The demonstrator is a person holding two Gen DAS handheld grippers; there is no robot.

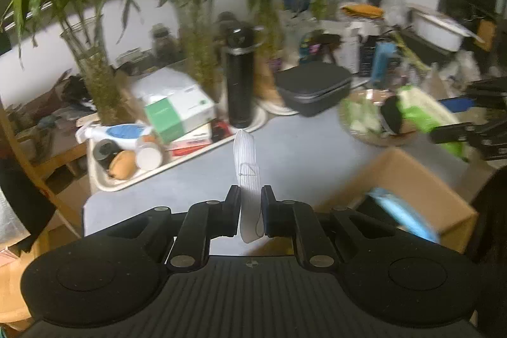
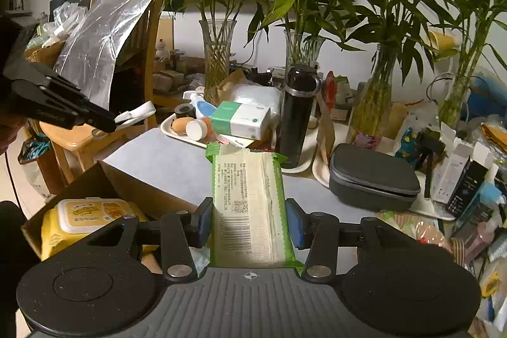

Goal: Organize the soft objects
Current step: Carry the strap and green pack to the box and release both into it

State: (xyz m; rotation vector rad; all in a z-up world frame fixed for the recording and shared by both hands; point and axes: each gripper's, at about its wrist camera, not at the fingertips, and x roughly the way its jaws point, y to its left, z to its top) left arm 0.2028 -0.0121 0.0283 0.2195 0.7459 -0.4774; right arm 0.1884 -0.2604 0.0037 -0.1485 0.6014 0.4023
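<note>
Left gripper pinched tight on white mask, lifted over table. Right gripper half-wide, clamping green tissue pack. Box at my 4 o'clock, wipes already inside. Tip: carry both over box, lower before releasing; floppy mask may snag rim.

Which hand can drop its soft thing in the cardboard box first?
Probably the right. The right gripper holds the green tissue pack just beside the open cardboard box, above the yellow wipes pack. The left gripper, pinching a white face mask, hangs farther back.
</note>
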